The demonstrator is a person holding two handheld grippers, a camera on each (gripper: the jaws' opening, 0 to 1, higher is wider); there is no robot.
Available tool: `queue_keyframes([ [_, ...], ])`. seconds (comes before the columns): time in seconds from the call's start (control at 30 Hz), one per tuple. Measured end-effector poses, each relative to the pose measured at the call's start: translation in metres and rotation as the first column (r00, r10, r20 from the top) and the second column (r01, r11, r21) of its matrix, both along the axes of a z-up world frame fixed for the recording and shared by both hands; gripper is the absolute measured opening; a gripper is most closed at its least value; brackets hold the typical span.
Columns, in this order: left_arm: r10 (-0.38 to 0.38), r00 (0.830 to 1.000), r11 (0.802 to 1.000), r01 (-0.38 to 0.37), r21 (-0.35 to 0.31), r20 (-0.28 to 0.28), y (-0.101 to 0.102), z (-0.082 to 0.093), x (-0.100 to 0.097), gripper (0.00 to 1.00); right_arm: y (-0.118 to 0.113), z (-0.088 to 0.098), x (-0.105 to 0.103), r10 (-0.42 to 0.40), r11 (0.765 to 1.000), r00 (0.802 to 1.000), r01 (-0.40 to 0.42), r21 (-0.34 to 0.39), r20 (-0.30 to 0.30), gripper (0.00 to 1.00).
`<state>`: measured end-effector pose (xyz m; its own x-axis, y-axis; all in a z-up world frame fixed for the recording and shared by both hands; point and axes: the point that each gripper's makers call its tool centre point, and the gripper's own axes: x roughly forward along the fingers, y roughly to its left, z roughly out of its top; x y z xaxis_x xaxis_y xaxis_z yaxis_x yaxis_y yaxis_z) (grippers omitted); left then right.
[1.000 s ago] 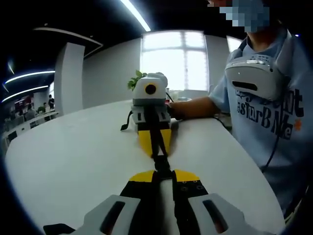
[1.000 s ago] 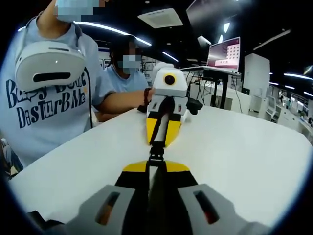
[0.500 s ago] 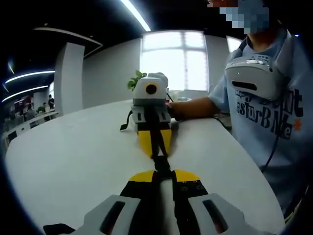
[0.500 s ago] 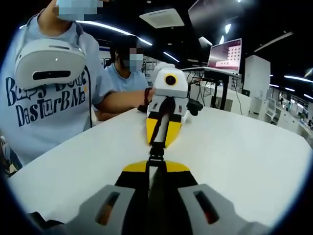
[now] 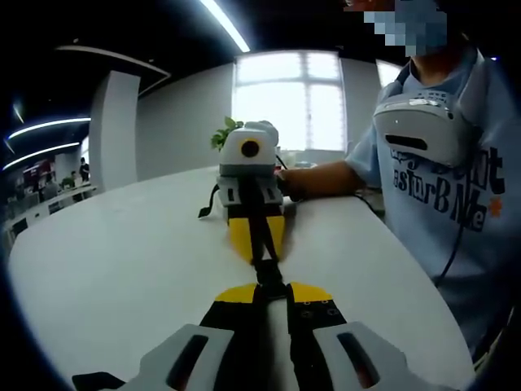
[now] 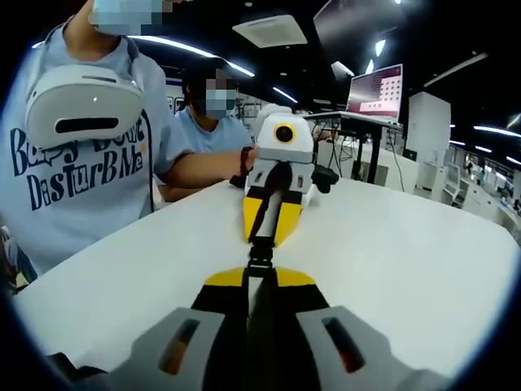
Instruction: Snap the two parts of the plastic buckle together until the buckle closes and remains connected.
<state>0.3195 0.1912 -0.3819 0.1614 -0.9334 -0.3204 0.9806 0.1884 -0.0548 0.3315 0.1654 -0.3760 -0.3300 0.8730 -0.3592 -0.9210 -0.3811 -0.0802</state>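
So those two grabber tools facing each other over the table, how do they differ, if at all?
Barely. The left gripper has a seated person behind it, while the right gripper has a bright window and a plant behind it. They share yellow-tipped jaws, white bodies, and a closed grip on the black buckle that runs between them above the white table.

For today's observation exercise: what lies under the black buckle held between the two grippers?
Under the buckle lies the white table; whether the buckle touches it cannot be told. The jaws cover its strap ends.
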Motion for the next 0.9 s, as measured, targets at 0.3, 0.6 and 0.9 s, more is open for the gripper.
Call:
queue_keyframes([
  [0.3,0.001,1.000,1.000,-0.001,0.003,0.003,0.0004,-0.0003,0.0005,0.11,0.0005,-0.0003,-0.0014,0.008,1.000,1.000,-0.008,0.002,0.002,0.10],
  [0.6,0.005,1.000,1.000,-0.005,0.003,0.003,0.0010,-0.0016,-0.0009,0.11,0.0014,0.0000,-0.0031,0.014,1.000,1.000,-0.014,0.005,0.020,0.10],
  [0.9,0.009,1.000,1.000,-0.009,0.003,0.002,0.0027,-0.0016,-0.0020,0.11,0.0028,0.0009,-0.0051,0.018,1.000,0.999,-0.019,0.006,0.034,0.09],
])
